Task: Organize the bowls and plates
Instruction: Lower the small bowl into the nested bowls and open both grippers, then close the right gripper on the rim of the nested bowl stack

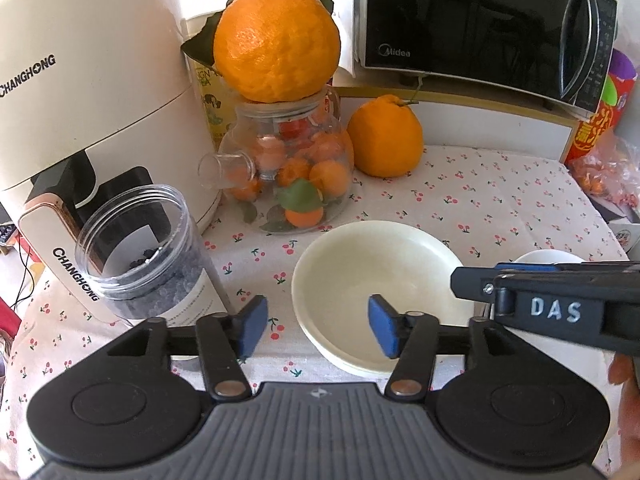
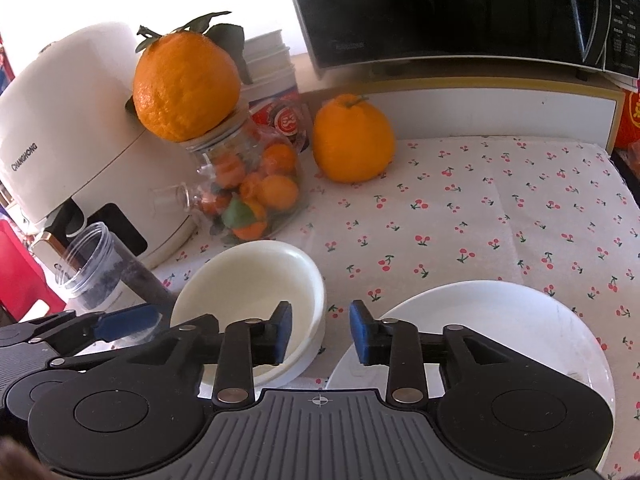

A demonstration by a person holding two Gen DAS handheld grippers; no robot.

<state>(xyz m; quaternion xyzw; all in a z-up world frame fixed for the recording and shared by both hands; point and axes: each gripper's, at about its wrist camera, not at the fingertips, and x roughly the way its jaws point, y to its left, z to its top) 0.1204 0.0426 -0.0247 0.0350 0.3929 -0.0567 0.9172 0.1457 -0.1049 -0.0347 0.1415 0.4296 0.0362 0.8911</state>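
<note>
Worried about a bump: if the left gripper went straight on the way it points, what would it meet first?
Probably the cream bowl: the open left gripper points down at its near rim, nothing between. Depth is hard to judge.

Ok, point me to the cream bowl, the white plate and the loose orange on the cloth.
cream bowl (image 2: 256, 276), right wrist view, on its inner floor.
white plate (image 2: 500, 320), right wrist view, on its bare centre.
loose orange (image 1: 386, 140), left wrist view, on its front skin.
</note>
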